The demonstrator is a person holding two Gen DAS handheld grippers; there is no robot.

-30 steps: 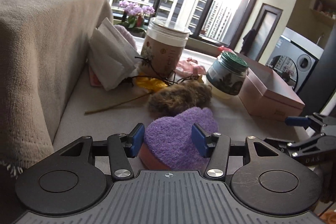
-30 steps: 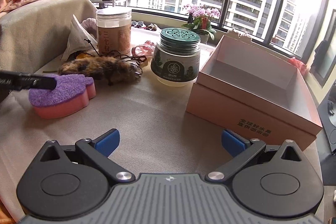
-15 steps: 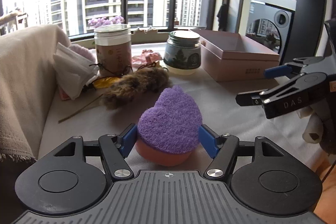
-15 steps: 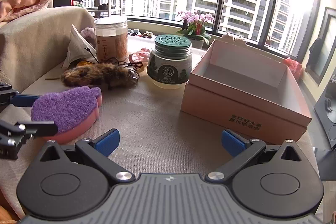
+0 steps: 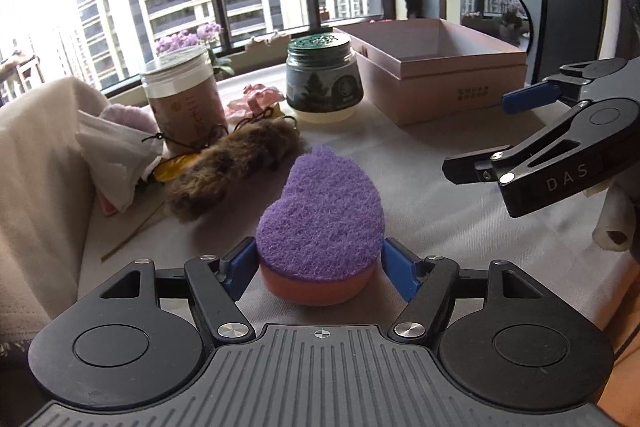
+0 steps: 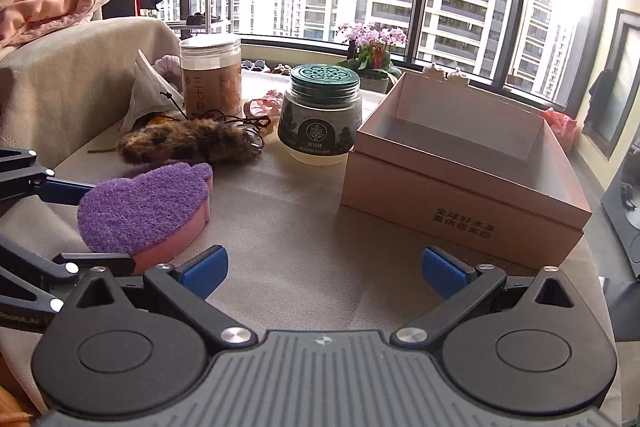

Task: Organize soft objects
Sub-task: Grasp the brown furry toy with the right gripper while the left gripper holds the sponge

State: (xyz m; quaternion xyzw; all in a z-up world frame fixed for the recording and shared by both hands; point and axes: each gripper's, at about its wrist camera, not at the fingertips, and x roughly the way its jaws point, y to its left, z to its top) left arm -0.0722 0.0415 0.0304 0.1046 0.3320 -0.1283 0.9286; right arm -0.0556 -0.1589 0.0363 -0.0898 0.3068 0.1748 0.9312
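Note:
My left gripper (image 5: pixel 320 267) is shut on a purple-topped pink sponge (image 5: pixel 322 211) and holds it above the table; the sponge also shows in the right wrist view (image 6: pixel 148 207). A brown furry toy (image 5: pixel 232 167) lies behind it, also in the right wrist view (image 6: pixel 188 145). An open pink box (image 5: pixel 436 71) stands at the right, with its inside visible in the right wrist view (image 6: pixel 468 163). My right gripper (image 6: pixel 324 271) is open and empty over the table, right of the sponge; it shows in the left wrist view (image 5: pixel 508 131).
A green-lidded jar (image 6: pixel 320 111) and a tall clear-lidded jar (image 6: pixel 212 79) stand behind the toy. White tissue (image 5: pixel 116 151) and a pink hair tie (image 5: pixel 252 103) lie near them. A beige covered sofa arm (image 6: pixel 80 83) borders the left. Flowers (image 6: pixel 372 43) sit on the sill.
My left gripper has lifted the sponge and swung right, toward the pink box. The right gripper stays open and has moved slightly closer to the sponge.

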